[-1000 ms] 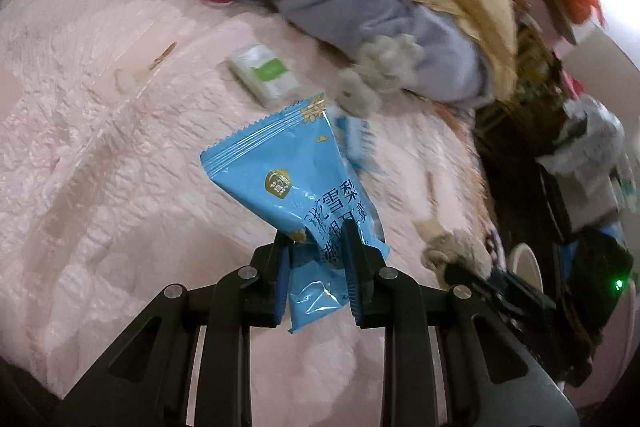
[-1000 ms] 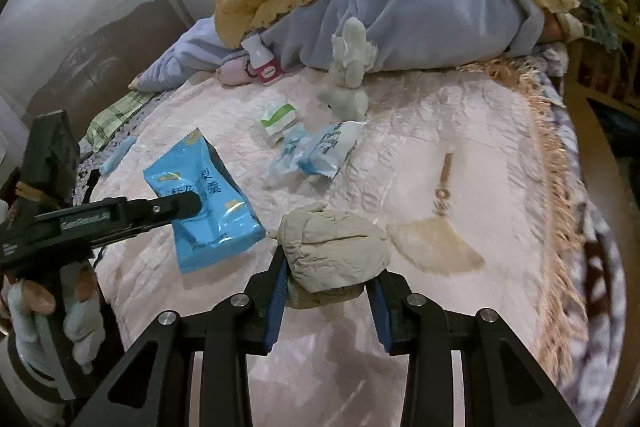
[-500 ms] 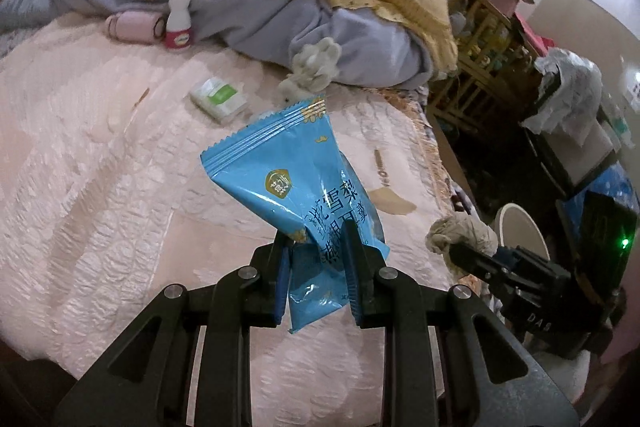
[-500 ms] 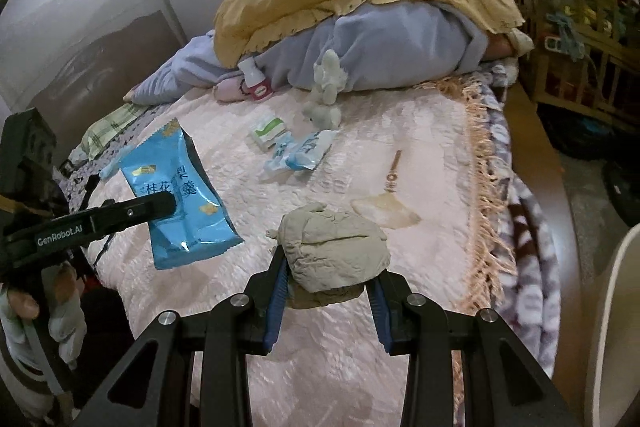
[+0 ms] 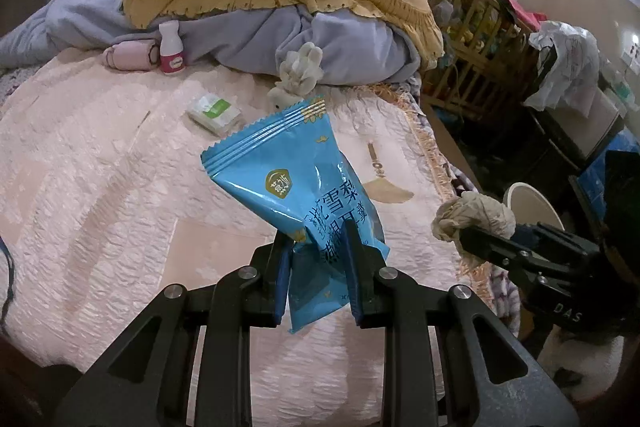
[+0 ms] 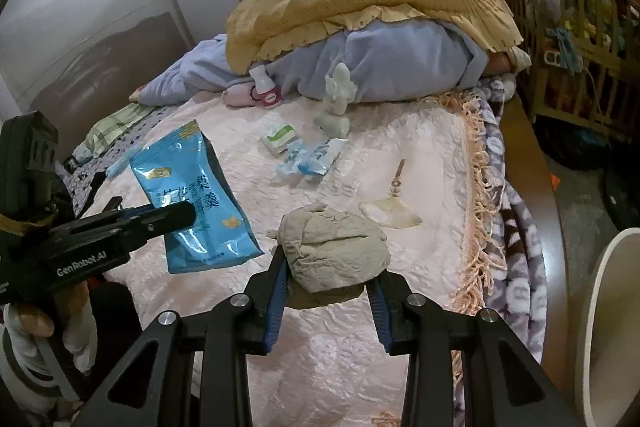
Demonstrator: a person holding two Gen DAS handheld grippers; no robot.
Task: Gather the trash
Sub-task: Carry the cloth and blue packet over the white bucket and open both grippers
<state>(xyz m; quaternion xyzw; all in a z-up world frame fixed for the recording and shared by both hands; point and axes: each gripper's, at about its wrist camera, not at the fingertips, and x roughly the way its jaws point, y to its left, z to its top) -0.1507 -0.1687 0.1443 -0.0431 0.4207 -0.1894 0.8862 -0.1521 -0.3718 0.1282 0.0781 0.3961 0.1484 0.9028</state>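
Note:
My left gripper point(image 5: 318, 239) is shut on a blue snack wrapper point(image 5: 292, 179) and holds it above the pink bedspread; the wrapper also shows in the right wrist view point(image 6: 192, 195). My right gripper point(image 6: 330, 269) is shut on a crumpled grey-beige tissue wad point(image 6: 334, 249), held above the bed's right side; the wad also shows in the left wrist view point(image 5: 474, 215). A white bin point(image 6: 608, 327) stands on the floor at the right, its rim also in the left wrist view point(image 5: 532, 197).
On the bed lie a green-white tissue pack point(image 6: 278, 137), clear blue-white wrappers point(image 6: 312, 161), a beige tasselled fan point(image 6: 390, 213), a small white bottle point(image 6: 266, 87), a white plush toy point(image 6: 336, 103). Piled blankets point(image 6: 360, 7) behind; wooden crib point(image 6: 572, 27) at right.
Both grippers have pulled back from the bed and swung right with their loads. The bed items look farther off, and the white bin has come into the right wrist view.

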